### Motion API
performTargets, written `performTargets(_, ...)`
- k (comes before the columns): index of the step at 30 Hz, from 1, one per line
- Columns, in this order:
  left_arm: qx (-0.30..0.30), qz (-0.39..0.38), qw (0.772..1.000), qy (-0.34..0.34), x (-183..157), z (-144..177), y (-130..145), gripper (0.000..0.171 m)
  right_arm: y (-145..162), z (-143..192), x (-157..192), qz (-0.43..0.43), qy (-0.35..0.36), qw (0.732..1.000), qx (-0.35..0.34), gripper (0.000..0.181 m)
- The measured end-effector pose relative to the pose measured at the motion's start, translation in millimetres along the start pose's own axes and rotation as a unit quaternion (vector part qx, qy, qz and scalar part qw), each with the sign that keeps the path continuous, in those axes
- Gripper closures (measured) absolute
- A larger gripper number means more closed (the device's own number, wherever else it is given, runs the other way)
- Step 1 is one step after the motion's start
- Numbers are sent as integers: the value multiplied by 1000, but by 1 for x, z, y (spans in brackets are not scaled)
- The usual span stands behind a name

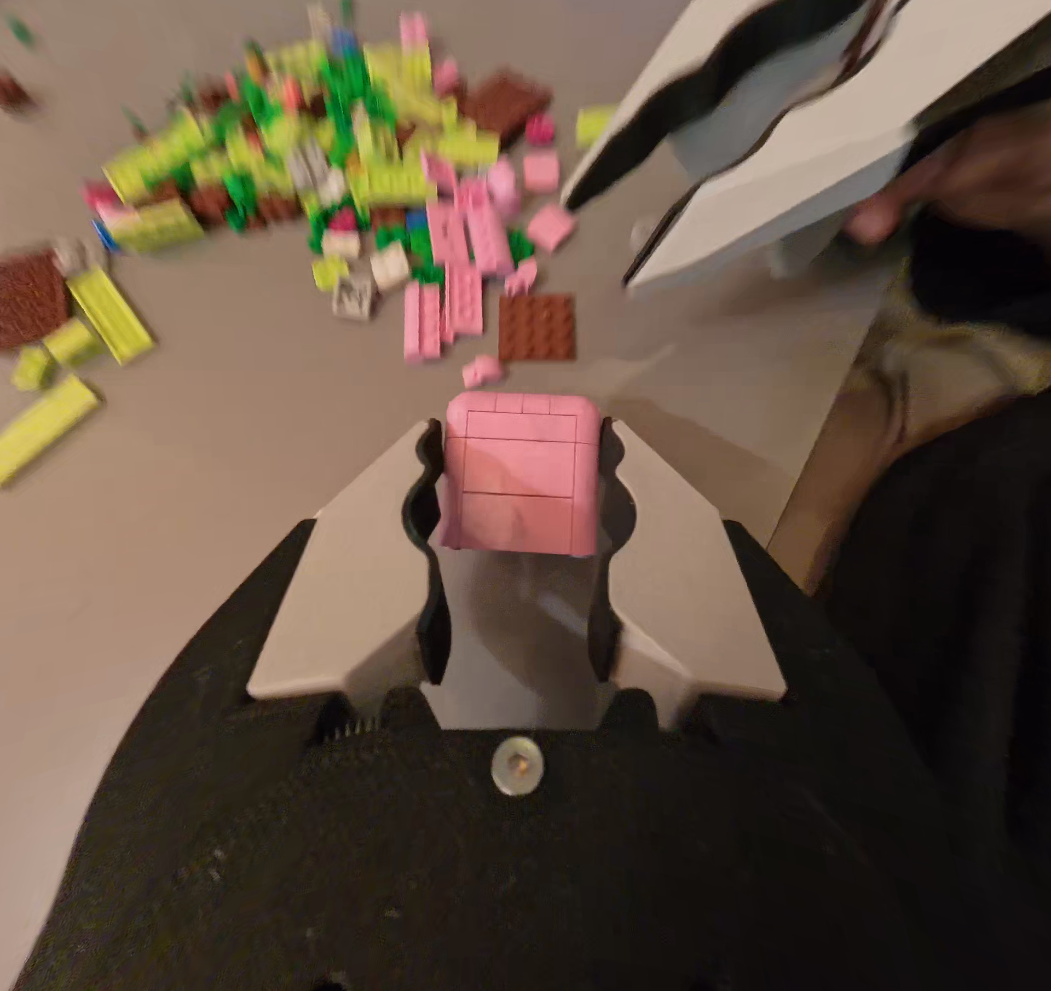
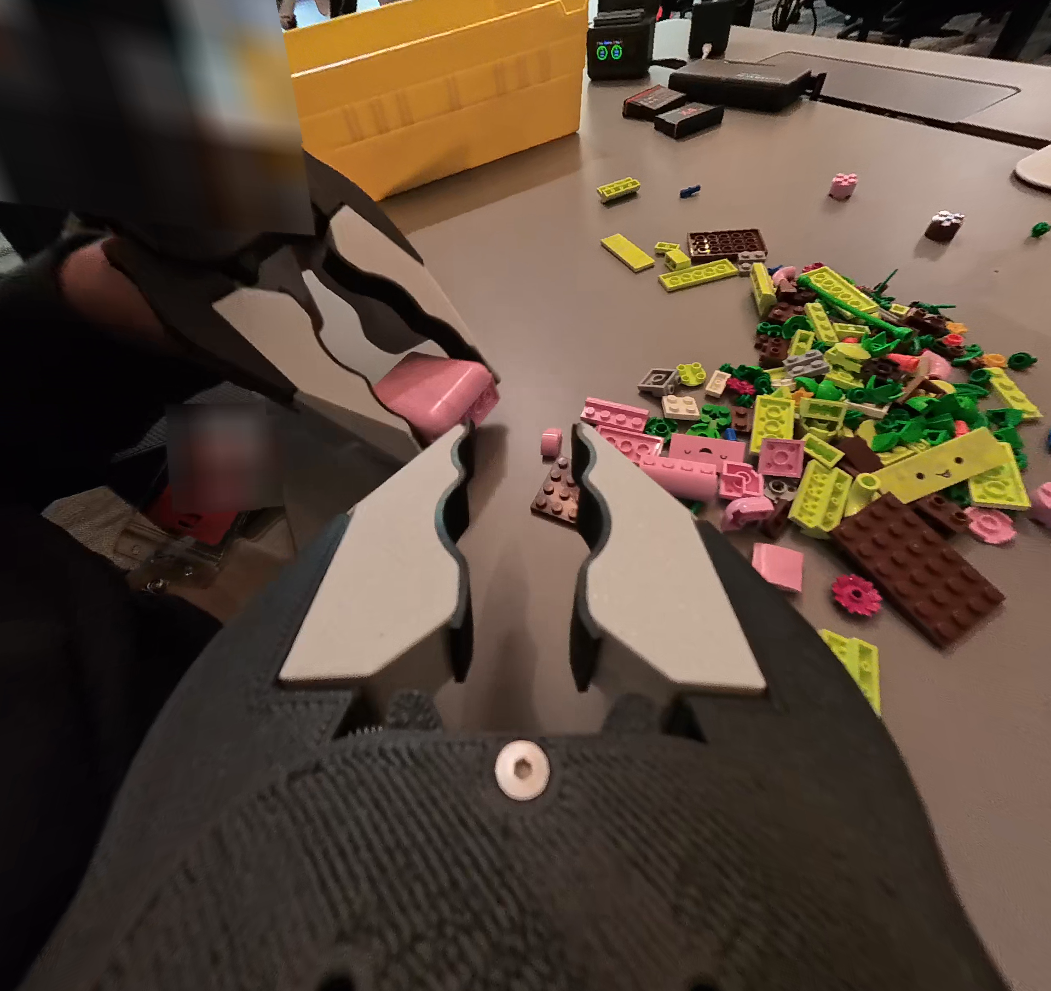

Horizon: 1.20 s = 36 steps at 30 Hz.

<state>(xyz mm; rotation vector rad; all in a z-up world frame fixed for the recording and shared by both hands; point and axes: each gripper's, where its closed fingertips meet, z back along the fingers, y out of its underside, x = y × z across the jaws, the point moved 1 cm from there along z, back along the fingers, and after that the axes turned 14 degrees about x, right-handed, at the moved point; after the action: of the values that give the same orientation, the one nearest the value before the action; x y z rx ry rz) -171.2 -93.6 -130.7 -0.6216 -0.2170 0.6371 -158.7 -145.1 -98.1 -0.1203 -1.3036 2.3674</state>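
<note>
Left gripper (image 1: 522, 423) pinches a pink brick block (image 1: 518, 474) between both fingers, held above the grey table (image 1: 227, 508); the block is built of smooth pink tiles with rounded corners, its far end poking out past the fingertips; in the right wrist view the same block (image 2: 435, 395) sits at the left, clamped in the other tongs, just beside the right gripper's left fingertip. Right gripper (image 2: 520, 434) is spread, jaws apart with nothing between them, hanging over the table; a small brown studded plate (image 2: 554, 494) and a small pink round piece (image 2: 550, 443) lie on the table seen through the gap. To the right, a loose pile of bricks (image 2: 853, 412), lime, green, pink and brown; a large brown plate (image 2: 915, 565) at its near edge. Far left, a yellow plastic bin (image 2: 438, 87); far beyond it, black boxes and devices (image 2: 739, 82).
</note>
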Motion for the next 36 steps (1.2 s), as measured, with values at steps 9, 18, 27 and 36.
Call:
performTargets(9,-314,-90,940,-100,-4,72,-41,118,-37,26,31,-49,-144,976,-155,148)
performTargets(18,-243,-185,932,-197,-17,46,-40,118,-37,6,48,-50,-136,980,-137,152)
performTargets(27,-178,-243,914,-270,-23,29,-36,118,-31,4,44,-60,-126,984,-115,164)
performTargets(36,-66,-271,918,-283,-18,-10,-14,117,-15,-10,48,-58,-119,990,-38,181)
